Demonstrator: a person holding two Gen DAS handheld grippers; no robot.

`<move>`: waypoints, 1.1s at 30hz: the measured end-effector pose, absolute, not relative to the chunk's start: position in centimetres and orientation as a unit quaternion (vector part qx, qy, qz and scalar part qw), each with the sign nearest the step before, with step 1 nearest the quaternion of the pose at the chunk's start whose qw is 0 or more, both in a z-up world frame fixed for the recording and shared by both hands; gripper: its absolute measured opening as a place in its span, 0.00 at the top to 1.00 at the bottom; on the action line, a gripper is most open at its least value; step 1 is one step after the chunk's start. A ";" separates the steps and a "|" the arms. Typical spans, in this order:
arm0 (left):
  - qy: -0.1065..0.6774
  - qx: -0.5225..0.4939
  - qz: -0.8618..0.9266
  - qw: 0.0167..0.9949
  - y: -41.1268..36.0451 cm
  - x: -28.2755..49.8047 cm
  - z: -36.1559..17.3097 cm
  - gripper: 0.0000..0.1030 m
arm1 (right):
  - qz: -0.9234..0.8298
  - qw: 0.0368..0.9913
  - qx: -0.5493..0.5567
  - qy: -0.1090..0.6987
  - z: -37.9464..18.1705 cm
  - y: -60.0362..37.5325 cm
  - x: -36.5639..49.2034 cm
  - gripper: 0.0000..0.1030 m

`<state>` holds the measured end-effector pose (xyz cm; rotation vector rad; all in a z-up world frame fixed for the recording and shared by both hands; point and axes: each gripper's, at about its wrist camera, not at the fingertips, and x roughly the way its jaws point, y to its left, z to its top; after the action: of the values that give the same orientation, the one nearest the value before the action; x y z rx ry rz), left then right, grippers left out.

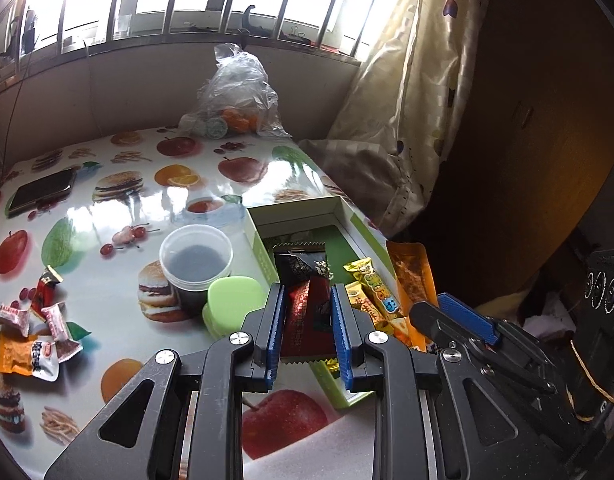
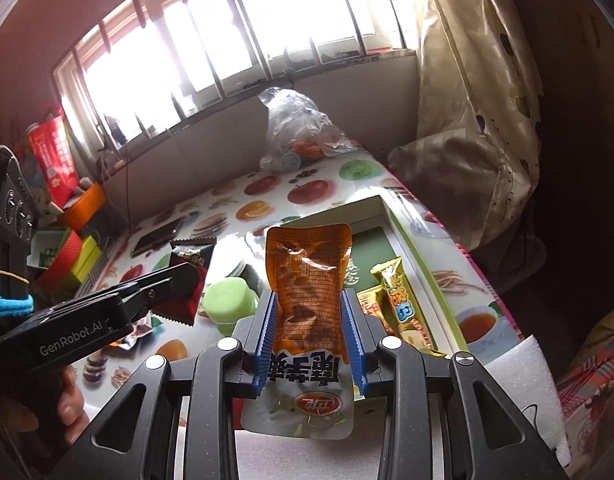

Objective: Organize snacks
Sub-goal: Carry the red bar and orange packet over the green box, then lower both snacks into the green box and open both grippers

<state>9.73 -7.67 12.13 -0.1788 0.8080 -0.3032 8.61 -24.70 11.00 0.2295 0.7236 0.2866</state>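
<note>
Glossy plastic printed with apples, burgers and oranges covers the surface. At its far left lies a dark flat phone, and nearer, a loose heap of small wrapped snacks in orange, white and pink. Next along stands a clear round plastic tub with dark contents, and just beside it a pale green rounded lidded case. Then comes the left hand-held gripper, its blue-padded jaws drawn narrow and clamped on a dark red and black foil snack packet, which hangs above the near left corner of a shallow open cardboard box with a green floor. Inside that box, two yellow wrapped snack bars lie side by side. Further right, the right hand-held gripper grips an orange and silver snack pouch by its sides, held upright over the box's near end. Back against the wall sits a crumpled clear plastic bag holding oranges, and a cream patterned curtain hangs at the right.
</note>
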 end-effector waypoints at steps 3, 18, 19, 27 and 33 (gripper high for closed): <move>0.399 -0.083 -0.155 0.900 -8.8 10.2 11.6 0.77 | 0.129 0.919 0.115 0.354 10.7 -25.8 9.1 0.70; 0.443 -0.068 -0.175 0.877 -12.6 12.0 8.2 0.77 | 0.107 0.909 0.118 0.386 7.6 -28.9 12.2 0.70; 0.446 -0.066 -0.175 0.875 -12.8 12.1 8.0 0.77 | 0.106 0.908 0.116 0.389 7.3 -28.9 12.4 0.70; 0.463 -0.059 -0.176 0.867 -13.7 12.5 6.4 0.77 | 0.114 0.900 0.099 0.408 5.6 -28.7 13.9 0.70; 0.472 -0.056 -0.177 0.862 -14.2 12.8 5.7 0.77 | 0.116 0.899 0.072 0.415 5.0 -28.2 14.7 0.69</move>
<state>12.78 -14.18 5.73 -0.1172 0.9905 -0.3707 14.69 -28.18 4.96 0.1497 0.8599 0.2410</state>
